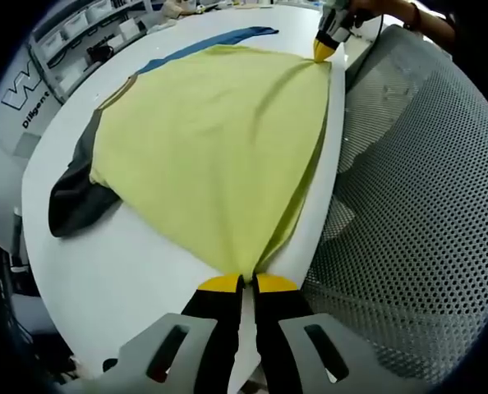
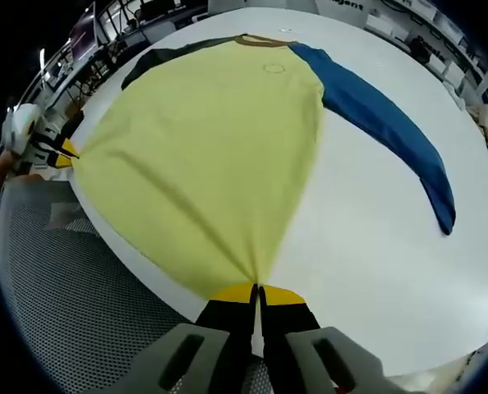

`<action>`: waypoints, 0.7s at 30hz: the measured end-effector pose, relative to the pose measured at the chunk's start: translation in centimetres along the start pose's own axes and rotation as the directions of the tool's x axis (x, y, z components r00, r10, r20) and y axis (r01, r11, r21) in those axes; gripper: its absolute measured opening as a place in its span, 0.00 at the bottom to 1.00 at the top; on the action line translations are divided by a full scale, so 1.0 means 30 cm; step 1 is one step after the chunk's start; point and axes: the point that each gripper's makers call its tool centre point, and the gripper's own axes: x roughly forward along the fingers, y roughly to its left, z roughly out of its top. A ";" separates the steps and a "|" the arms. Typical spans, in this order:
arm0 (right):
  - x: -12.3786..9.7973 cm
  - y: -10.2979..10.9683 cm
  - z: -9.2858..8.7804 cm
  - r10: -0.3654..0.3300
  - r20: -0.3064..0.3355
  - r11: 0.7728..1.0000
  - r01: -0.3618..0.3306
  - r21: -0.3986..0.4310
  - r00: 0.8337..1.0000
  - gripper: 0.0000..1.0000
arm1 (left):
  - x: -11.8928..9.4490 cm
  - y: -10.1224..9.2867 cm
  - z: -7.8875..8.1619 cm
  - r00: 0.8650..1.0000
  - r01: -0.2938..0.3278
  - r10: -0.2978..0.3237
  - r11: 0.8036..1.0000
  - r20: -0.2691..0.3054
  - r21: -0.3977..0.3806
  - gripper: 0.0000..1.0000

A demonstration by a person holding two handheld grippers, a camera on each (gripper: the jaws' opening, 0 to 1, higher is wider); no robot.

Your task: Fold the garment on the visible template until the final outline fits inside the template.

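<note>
A yellow long-sleeved shirt [image 1: 215, 144] lies spread on the white table [image 1: 129, 271], with one dark grey sleeve [image 1: 75, 193] and one blue sleeve [image 2: 392, 123]. My left gripper [image 1: 248, 281] is shut on one corner of the shirt's hem at the table's edge. My right gripper [image 2: 256, 289] is shut on the other hem corner. The hem is pulled taut between them. In the left gripper view the right gripper [image 1: 326, 45] shows at the far corner. In the right gripper view the left gripper [image 2: 59, 153] shows at the left, held by a hand. The neckline [image 2: 264, 41] lies at the far side.
A grey perforated mesh surface [image 1: 425, 213] runs along the table's near edge, below the hem. Shelves with boxes [image 1: 88, 33] stand beyond the table. Bare white tabletop [image 2: 375, 246] lies beside the blue sleeve.
</note>
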 end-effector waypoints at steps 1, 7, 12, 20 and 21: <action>0.000 0.000 0.000 0.001 0.000 1.000 -0.001 0.001 1.000 0.00 | 0.000 -0.001 -0.001 1.000 -0.001 0.001 1.000 -0.001 -0.002 0.03; 0.003 0.001 -0.001 0.010 0.003 1.000 -0.011 0.013 1.000 0.00 | 0.001 0.001 -0.001 1.000 -0.008 0.009 1.000 0.007 -0.024 0.03; 0.003 0.004 -0.002 0.019 0.012 1.000 -0.019 0.020 1.000 0.00 | 0.001 0.001 -0.003 1.000 -0.015 0.015 0.999 0.017 -0.033 0.04; -0.013 0.018 0.008 0.040 0.042 0.999 -0.040 0.006 0.998 0.05 | -0.003 -0.031 0.013 0.996 0.011 -0.006 0.998 0.088 -0.066 0.20; -0.026 0.016 0.022 0.044 0.073 0.999 -0.046 0.024 0.996 0.06 | -0.010 -0.036 0.017 0.995 0.014 -0.006 0.997 0.103 -0.075 0.25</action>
